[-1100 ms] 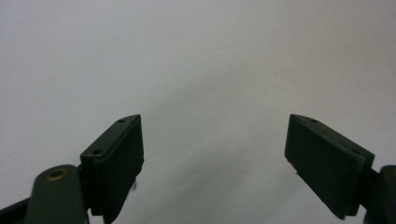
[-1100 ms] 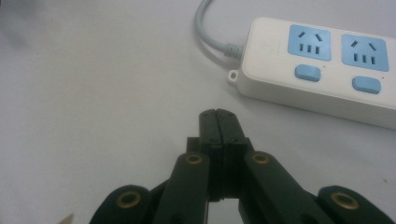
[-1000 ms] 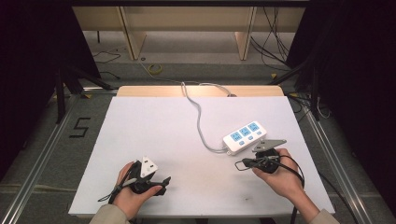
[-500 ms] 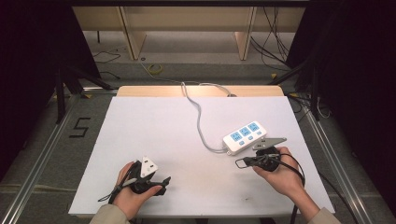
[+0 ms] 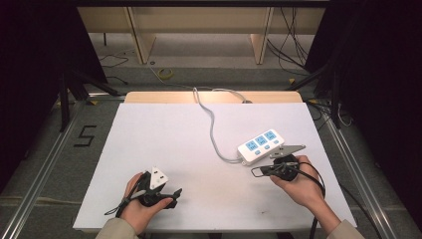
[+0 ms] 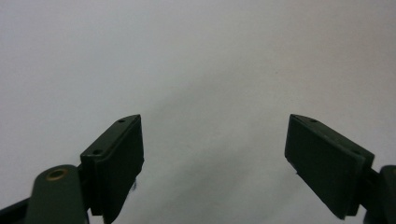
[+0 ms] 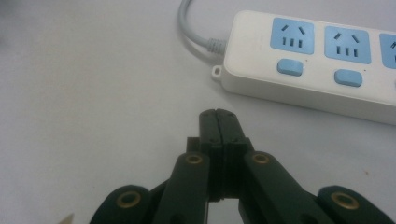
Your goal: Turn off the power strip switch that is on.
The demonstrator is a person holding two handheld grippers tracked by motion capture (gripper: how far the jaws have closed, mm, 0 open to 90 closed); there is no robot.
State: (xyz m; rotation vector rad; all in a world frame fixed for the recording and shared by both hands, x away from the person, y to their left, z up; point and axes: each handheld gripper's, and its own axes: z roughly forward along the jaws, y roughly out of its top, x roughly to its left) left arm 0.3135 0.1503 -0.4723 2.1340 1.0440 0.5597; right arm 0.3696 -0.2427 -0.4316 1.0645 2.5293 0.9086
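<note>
- High view: left claw (image 5: 166, 193) sits low on the white surface (image 5: 164, 134), near the front-left edge, in the person's left hand (image 5: 137, 206). Right claw (image 5: 258, 172) is over at the right side, in the right hand (image 5: 298, 186), tip aimed left, just in front of the power strip (image 5: 259, 146).
- High view cont.: power strip lies flat & at a slant, right of centre; its grey cord (image 5: 213, 127) snakes toward the far edge of the surface and off it. The two claws are well apart.
- Left gripper view: left claw (image 6: 212, 154) spread wide, nothing btwn the pads, bare white surface (image 6: 196, 60) ahead.
- Right gripper view: right claw (image 7: 218, 116) closed tight, pads pressed together, holding nothing. Power strip (image 7: 327, 70) just beyond the tip, up & to the right, not touching; blue sockets & blue buttons face up, cord (image 7: 194, 30) leaves its left end.
</note>
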